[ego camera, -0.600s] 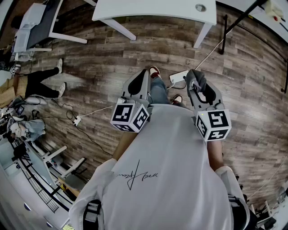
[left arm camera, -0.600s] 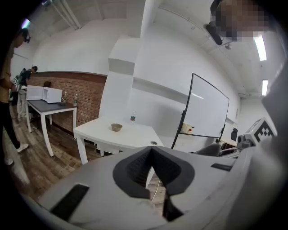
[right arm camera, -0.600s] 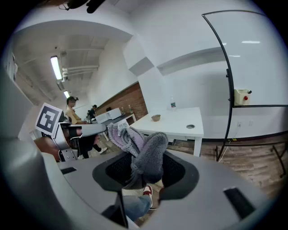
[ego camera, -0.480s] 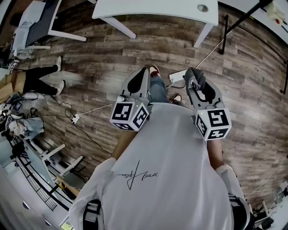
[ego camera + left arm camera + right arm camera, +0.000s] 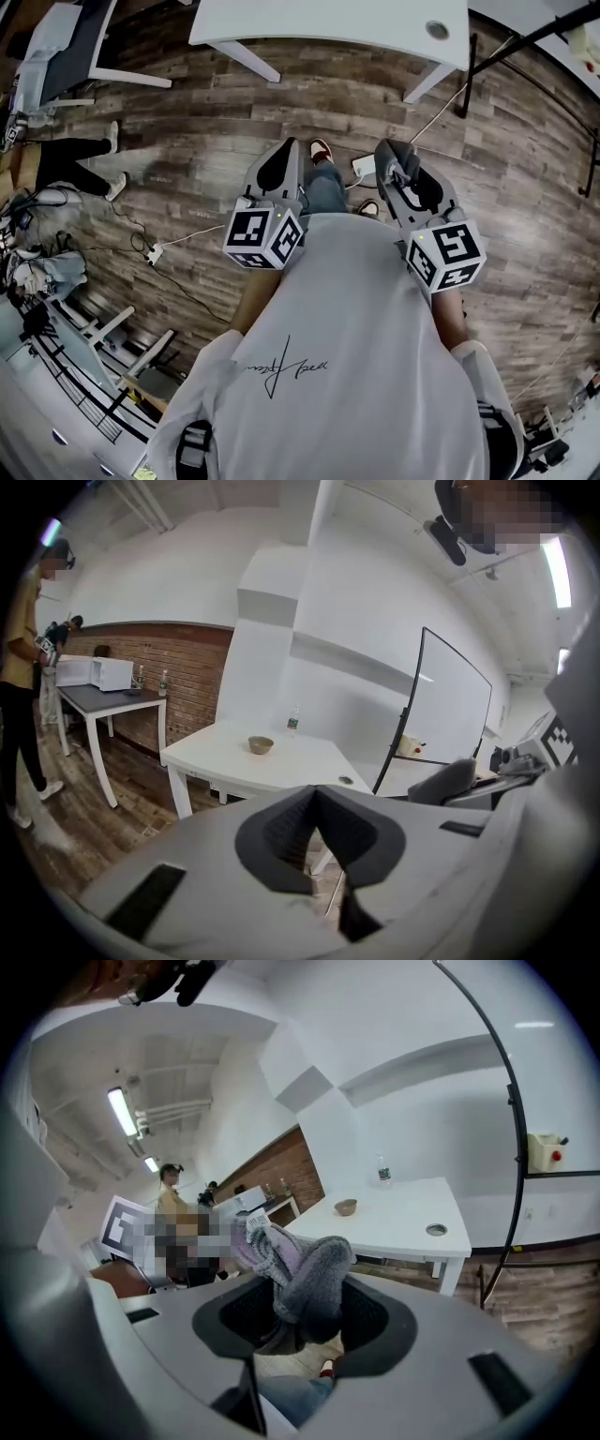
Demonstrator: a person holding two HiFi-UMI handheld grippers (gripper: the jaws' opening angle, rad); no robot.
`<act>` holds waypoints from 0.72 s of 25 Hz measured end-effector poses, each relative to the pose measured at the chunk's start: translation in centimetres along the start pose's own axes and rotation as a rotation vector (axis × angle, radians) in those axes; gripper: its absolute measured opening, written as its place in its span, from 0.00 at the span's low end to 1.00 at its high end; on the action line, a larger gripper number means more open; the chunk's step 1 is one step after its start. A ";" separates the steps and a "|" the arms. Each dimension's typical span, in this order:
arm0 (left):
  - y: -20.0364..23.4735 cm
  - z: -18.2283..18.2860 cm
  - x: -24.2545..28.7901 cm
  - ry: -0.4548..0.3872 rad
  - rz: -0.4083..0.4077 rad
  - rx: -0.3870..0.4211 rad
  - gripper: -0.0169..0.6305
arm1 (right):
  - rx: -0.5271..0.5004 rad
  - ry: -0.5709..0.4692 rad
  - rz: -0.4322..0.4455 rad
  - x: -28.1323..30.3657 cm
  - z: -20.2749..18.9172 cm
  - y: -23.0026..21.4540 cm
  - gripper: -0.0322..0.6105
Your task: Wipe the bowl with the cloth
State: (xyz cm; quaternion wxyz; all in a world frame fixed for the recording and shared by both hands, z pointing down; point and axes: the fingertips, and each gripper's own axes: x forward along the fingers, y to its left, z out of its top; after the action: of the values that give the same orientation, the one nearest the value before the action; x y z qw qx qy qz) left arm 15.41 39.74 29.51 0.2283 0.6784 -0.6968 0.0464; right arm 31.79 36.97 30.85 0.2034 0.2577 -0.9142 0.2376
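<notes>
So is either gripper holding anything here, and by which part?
Right gripper pinches the cloth at its bunched lower end; left gripper holds nothing.

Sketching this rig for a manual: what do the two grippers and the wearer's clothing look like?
The left gripper and right gripper have light grey moulded shells with dark ribbed jaw pads. Each carries a white cube with black square markers. The person wears a white T-shirt with black script.
</notes>
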 end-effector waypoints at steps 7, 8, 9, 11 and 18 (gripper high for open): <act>5.8 2.6 3.3 0.009 -0.008 -0.015 0.05 | 0.060 0.000 0.044 5.1 4.6 0.4 0.33; 6.6 3.0 3.9 0.007 -0.012 -0.015 0.05 | 0.060 -0.017 0.014 5.9 5.5 0.1 0.33; 7.3 3.5 4.4 0.001 -0.015 -0.009 0.05 | 0.061 -0.035 -0.014 6.7 6.5 -0.1 0.33; 8.6 5.0 5.1 -0.020 -0.024 0.022 0.05 | 0.076 -0.064 -0.037 8.1 8.3 0.0 0.33; 12.6 8.1 7.0 -0.051 -0.069 0.036 0.05 | 0.117 -0.074 -0.040 13.0 12.1 1.5 0.33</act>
State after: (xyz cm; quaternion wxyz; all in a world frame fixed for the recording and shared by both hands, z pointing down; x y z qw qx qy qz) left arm 1.37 31.16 28.00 0.1996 0.7069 -0.6778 0.0339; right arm 17.71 26.71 27.06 0.1586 0.2959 -0.9003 0.2770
